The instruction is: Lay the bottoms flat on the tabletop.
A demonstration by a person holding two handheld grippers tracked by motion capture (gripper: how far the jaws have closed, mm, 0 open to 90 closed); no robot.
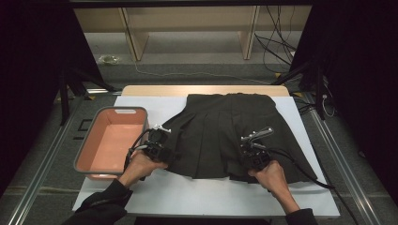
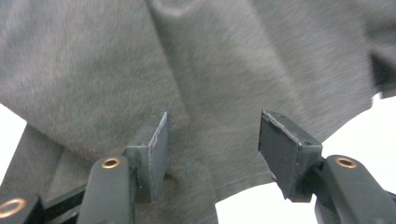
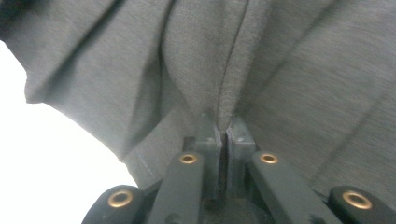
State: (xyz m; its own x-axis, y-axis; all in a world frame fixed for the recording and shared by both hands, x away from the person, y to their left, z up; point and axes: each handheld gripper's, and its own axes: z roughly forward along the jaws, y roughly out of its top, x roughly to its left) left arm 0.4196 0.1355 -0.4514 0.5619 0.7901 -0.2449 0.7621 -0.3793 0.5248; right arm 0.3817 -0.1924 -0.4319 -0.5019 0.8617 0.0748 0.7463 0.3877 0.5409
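Lying flat on the white bench (image 1: 197,197), the dark pleated skirt (image 1: 220,126) is spreading with its waistband far from the person and its hem near them; a pink tub (image 1: 84,152) is standing beside it. In the high view the left tool (image 1: 158,136) is resting at the skirt's left edge and the right tool (image 1: 256,140) at the hem. In the left gripper view its jaws are standing half apart over the grey cloth, not pressing on it. In the right gripper view the jaws are closing tight on a raised fold (image 3: 223,109) of the skirt. I am judging the cloth soft, light and limp, so it is likely sagging once lifted; taking hold at the hem corners seems best.
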